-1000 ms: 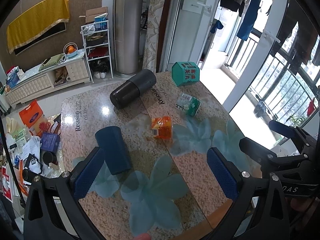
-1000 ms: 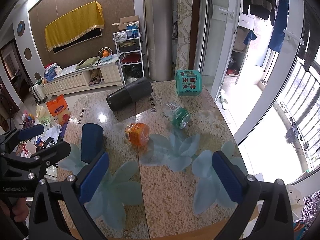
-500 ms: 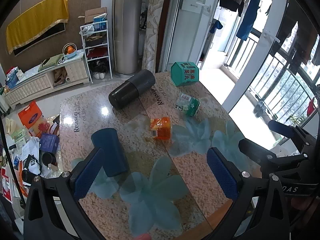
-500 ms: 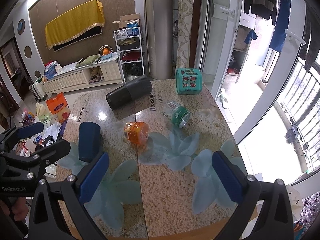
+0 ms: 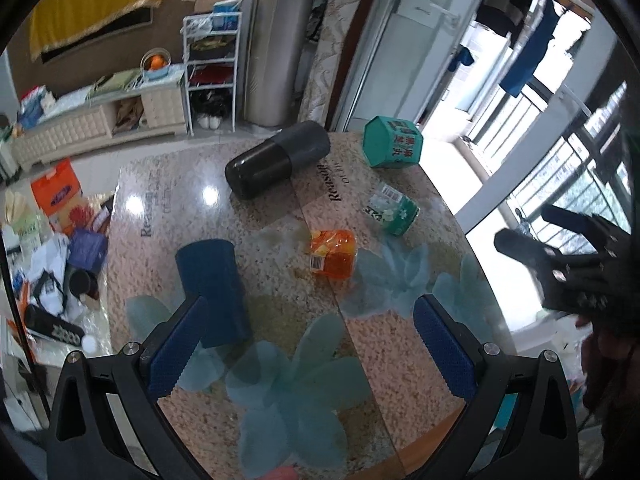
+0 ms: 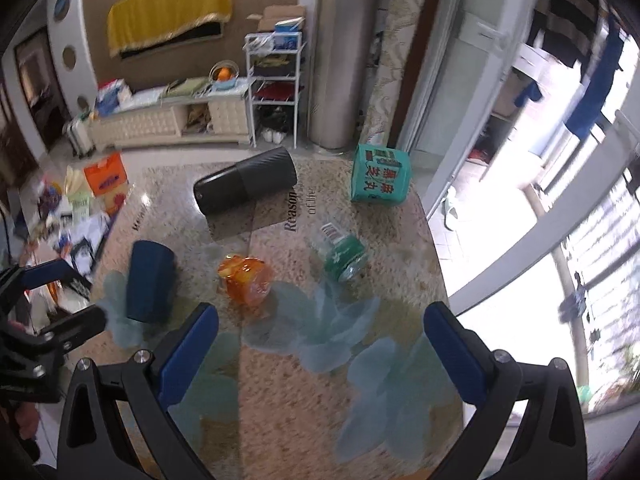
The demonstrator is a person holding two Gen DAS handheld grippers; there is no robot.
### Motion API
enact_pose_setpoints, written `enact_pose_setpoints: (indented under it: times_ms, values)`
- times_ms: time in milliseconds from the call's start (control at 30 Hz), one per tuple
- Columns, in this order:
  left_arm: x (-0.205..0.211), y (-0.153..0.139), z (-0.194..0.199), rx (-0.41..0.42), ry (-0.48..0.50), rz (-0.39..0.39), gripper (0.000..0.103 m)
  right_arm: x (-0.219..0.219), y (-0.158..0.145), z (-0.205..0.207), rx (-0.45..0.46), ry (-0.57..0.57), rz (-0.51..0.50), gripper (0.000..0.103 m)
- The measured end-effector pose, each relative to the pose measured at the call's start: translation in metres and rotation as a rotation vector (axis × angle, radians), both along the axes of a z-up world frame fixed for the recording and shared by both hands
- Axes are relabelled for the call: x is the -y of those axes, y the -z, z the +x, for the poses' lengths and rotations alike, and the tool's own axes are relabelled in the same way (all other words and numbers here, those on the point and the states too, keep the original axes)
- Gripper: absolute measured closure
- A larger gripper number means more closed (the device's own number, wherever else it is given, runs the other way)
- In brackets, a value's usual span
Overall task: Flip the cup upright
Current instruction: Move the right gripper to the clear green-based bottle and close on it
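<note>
A dark blue cup [image 5: 212, 284] stands upside down on the left side of the speckled table [image 5: 280, 184]; it also shows in the right wrist view [image 6: 150, 280]. My left gripper [image 5: 308, 352] is open and empty above the table's near edge, its left finger [image 5: 176, 344] just in front of the cup. My right gripper [image 6: 320, 354] is open and empty, hovering over the near middle of the table, right of the cup.
A large black flask [image 5: 278, 158] lies on its side at the back. A green box [image 5: 392, 142] stands at the back right. A green bottle [image 5: 394, 210] and an orange jar [image 5: 334, 254] lie mid-table. The table edge drops to a cluttered floor at left.
Both grippers have drifted slightly; the cup sits a little closer to my left gripper's left finger. The right view has shifted toward the table. Nothing has been grasped.
</note>
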State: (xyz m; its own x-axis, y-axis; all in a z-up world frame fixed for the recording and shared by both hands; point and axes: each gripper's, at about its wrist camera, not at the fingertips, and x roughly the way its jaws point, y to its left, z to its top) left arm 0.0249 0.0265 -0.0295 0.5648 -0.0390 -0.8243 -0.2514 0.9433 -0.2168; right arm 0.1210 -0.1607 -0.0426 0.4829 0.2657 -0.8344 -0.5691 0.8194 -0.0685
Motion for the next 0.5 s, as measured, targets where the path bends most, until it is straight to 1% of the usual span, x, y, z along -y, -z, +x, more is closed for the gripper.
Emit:
enact_pose_setpoints:
  times_ms: [100,267,467,500]
  values:
    - [-0.009,0.01,0.004,-0.025,-0.046,-0.033,0.0,-0.013,0.014,0.029,-0.068,-0.058,-0.028,0.0]
    - [-0.025,0.026,0.011,-0.048,-0.121,-0.093,0.0,-0.041,0.055,0.075,-0.151,-0.147,-0.121,0.0]
    - [-0.04,0.046,0.018,-0.091,-0.193,-0.126,0.0,-0.066,0.103,0.123,-0.257,-0.236,-0.227,0.0]
    - [-0.041,0.049,0.019,-0.1,-0.203,-0.133,0.0,-0.07,0.105,0.129,-0.264,-0.244,-0.25,0.0]
